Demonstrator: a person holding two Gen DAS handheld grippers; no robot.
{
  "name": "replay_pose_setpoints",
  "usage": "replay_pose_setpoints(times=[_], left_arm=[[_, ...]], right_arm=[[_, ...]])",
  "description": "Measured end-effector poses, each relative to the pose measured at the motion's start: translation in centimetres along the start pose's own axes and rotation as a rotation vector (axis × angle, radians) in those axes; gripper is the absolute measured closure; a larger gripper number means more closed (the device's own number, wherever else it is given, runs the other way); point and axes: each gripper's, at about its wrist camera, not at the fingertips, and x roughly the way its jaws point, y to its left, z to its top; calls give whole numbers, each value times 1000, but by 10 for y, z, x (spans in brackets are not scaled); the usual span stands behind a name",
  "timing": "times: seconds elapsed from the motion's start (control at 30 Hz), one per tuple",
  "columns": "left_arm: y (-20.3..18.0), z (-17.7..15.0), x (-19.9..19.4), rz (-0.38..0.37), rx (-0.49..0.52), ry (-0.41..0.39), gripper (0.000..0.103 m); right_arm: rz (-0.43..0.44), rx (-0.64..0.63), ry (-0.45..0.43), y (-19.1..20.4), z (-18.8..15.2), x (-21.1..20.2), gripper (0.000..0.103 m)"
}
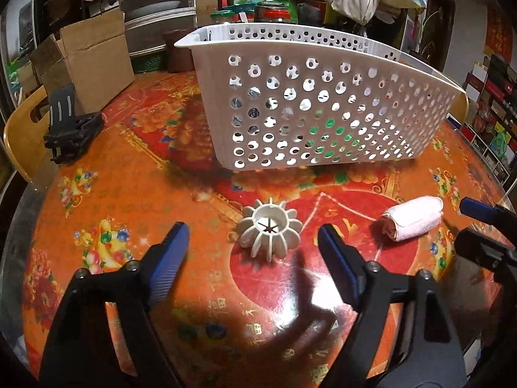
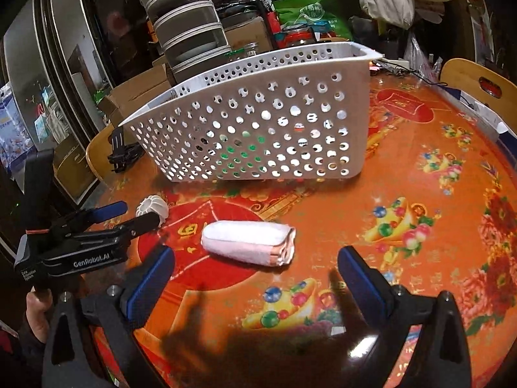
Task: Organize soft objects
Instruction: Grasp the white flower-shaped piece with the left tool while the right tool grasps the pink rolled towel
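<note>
On the left claw (image 2: pixel 129 215), spread like the right claw (image 2: pixel 255 278), white lettering reads "GenRobot.AI".

The left claw (image 1: pixel 253 245) hangs wide apart over the red patterned surface (image 1: pixel 135 194), a white ribbed ball (image 1: pixel 270 231) just ahead, rolled towel (image 1: pixel 412 222) beside, perforated basket (image 1: pixel 323 110) behind.
</note>
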Motion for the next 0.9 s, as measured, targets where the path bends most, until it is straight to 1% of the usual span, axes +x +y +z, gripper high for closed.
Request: replay_pose_setpoints(times=[0.07, 0.13, 0.17, 0.2, 0.3, 0.53, 0.67, 0.9], left_arm=[[0, 1, 2, 3, 2, 6, 34], [-1, 2, 6, -2, 5, 23, 50], [-1, 2, 8, -8, 5, 30, 55], [-1, 2, 10, -20, 4, 39, 62], [1, 2, 10, -30, -11, 34, 62], [13, 0, 5, -89, -63, 2, 63], [19, 1, 10, -136, -90, 23, 63], [21, 0, 11, -160, -108, 24, 63]], right_arm=[[0, -1, 5, 0, 0, 3, 2], [4, 3, 10, -1, -1, 6, 2], [6, 6, 9, -1, -1, 6, 2], [6, 7, 7, -1, -1, 6, 2], [5, 9, 12, -2, -1, 7, 2], [-22, -24, 36, 8, -1, 14, 2], [-56, -51, 55, 17, 0, 21, 2], [-117, -72, 97, 24, 4, 38, 2]])
